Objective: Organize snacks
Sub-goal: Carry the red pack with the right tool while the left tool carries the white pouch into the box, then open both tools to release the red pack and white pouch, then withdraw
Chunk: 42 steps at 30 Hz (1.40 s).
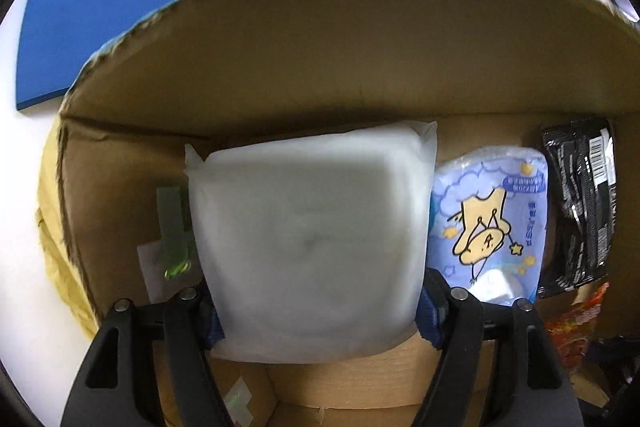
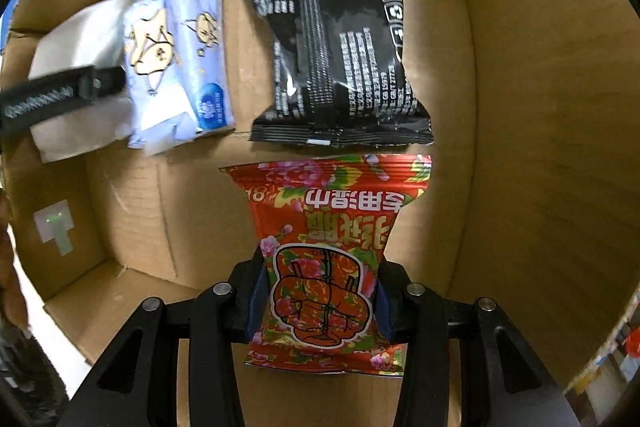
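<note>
I have both tongs loaded inside the cardboard box (image 2: 520, 107). The left tongs (image 1: 320, 311) are spread wide and closed against the two sides of a white packet (image 1: 308, 247), held close to the far wall. The right tongs (image 2: 318, 303) are narrowed on the waist of a red flowered packet (image 2: 332, 255), which pinches inward at the grip.

Already on the box floor: a blue cartoon packet (image 2: 180, 55) and a black packet (image 2: 336, 39).

Risks, as I judge them:
- The white packet is soft. If I release it tilted, it may lean onto the blue cartoon packet just beside it.
- The red flowered packet's top edge sits just short of the black packet's bottom seam. Pushing forward would shove the black one out of line.
- The left tongs appear in the right wrist view near the white packet. Crossing paths could knock the grippers together.
</note>
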{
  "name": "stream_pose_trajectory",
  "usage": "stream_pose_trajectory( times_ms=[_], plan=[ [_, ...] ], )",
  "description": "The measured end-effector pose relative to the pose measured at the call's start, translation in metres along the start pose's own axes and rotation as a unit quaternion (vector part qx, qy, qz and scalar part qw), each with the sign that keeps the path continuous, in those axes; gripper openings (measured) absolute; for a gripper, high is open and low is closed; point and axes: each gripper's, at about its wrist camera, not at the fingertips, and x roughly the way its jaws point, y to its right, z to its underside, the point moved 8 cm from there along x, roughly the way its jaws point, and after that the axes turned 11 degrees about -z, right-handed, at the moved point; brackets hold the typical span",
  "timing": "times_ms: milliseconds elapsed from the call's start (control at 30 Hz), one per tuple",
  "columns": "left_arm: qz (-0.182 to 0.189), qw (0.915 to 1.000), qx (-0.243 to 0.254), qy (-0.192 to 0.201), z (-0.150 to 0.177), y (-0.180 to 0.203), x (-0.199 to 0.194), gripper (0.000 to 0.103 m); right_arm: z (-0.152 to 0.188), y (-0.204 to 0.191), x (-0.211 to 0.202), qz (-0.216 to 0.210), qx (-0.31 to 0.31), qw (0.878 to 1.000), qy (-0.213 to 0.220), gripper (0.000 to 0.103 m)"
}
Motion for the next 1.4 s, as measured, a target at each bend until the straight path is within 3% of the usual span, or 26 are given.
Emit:
stream_pose_trajectory(
  times_ms=[333, 800, 867, 933, 1233, 1400],
  plan=[
    [0.055, 0.9978, -0.02, -0.031, 0.004, -0.008, 0.001, 0.073, -0.011, 0.006, -0.004, -0.014, 0.017, 1.0, 0.0, 0.052],
    [0.073, 0.9956, -0.028, -0.051, 0.006, -0.019, -0.01, 0.073, -0.027, -0.005, -0.036, -0.011, 0.003, 1.0, 0.022, 0.062],
    [0.075, 0.9951, -0.031, -0.056, 0.002, -0.016, -0.004, 0.075, -0.023, -0.007, -0.041, -0.007, 0.0, 1.0, 0.024, 0.068],
    [0.074, 0.9949, -0.033, -0.06, 0.002, -0.019, -0.001, 0.077, -0.017, -0.009, -0.047, -0.004, 0.001, 1.0, 0.029, 0.084],
    [0.066, 0.997, -0.031, -0.025, -0.004, -0.035, -0.027, 0.102, -0.017, -0.024, -0.063, -0.001, 0.001, 0.999, 0.038, 0.09],
    [0.072, 0.9967, -0.036, -0.005, 0.011, -0.046, -0.049, 0.102, -0.014, -0.028, -0.068, 0.003, -0.002, 0.999, 0.045, 0.099]
  ],
)
